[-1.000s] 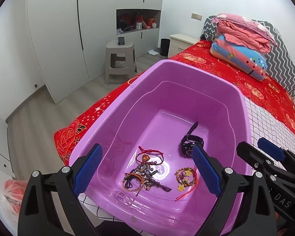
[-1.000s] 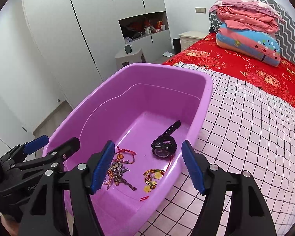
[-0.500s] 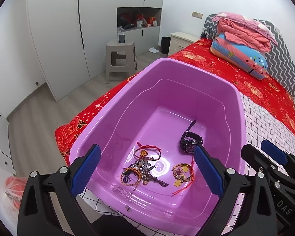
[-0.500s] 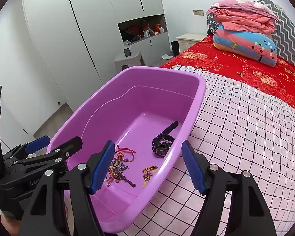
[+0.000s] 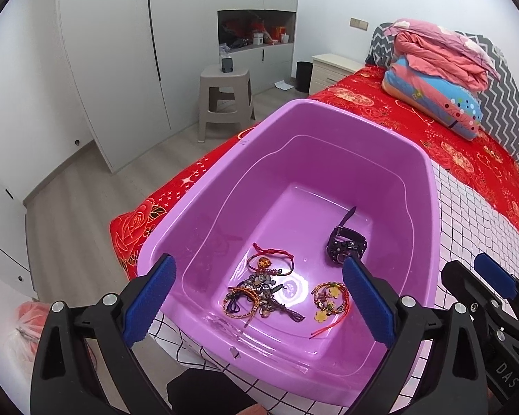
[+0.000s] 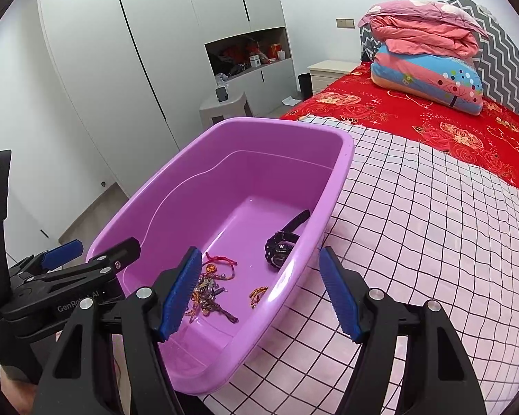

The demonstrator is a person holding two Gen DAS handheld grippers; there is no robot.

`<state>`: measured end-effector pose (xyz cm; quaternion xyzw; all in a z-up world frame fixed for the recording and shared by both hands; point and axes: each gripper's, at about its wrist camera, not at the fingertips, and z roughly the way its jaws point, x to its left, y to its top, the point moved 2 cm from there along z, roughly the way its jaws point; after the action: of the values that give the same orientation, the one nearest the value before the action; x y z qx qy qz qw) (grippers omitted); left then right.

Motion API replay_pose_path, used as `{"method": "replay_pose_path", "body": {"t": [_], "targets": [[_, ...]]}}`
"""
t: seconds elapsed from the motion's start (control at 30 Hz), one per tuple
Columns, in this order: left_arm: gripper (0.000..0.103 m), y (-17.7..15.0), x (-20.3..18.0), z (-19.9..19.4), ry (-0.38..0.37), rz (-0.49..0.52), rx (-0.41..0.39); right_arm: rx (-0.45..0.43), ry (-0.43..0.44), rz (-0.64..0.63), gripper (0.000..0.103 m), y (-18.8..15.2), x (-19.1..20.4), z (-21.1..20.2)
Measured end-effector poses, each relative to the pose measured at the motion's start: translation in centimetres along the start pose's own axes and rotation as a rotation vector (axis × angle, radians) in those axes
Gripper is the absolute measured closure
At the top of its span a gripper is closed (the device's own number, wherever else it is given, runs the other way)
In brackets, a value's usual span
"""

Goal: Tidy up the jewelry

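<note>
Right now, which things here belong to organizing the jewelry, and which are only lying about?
For the job:
purple tub
black watch
red cord bracelet
tangled dark bracelets
yellow flower bracelet

Only lying about:
folded quilts
grey stool
checked sheet

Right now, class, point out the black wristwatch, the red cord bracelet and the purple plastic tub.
black wristwatch (image 5: 346, 249), left wrist view, on its case.
red cord bracelet (image 5: 272, 252), left wrist view, on its red cord.
purple plastic tub (image 6: 342, 159), right wrist view, on its far rim.

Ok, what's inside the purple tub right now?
In the purple tub: a black watch, a tangle of bracelets and a yellow-flower bracelet. The near wall hides part of the floor.
</note>
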<state>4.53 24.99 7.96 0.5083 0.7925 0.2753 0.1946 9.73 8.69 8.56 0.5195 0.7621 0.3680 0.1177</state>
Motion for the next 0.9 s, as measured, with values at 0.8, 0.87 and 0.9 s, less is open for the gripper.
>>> {"method": "replay_pose_path", "body": {"t": [0.8,0.87,0.9], "targets": [[0.007,0.03,-0.37,-0.59,-0.004,0.003,-0.001,-0.011,-0.005,0.006,0.036,-0.41,-0.11,-0.87],[0.007,0.03,-0.34,-0.63,-0.004,0.001,0.000,-0.012,-0.004,0.006,0.036,-0.42,-0.11,-0.90],[0.007,0.03,-0.34,-0.65,-0.005,0.000,-0.001,-0.011,-0.004,0.005,0.036,-0.39,-0.12,-0.85]]}}
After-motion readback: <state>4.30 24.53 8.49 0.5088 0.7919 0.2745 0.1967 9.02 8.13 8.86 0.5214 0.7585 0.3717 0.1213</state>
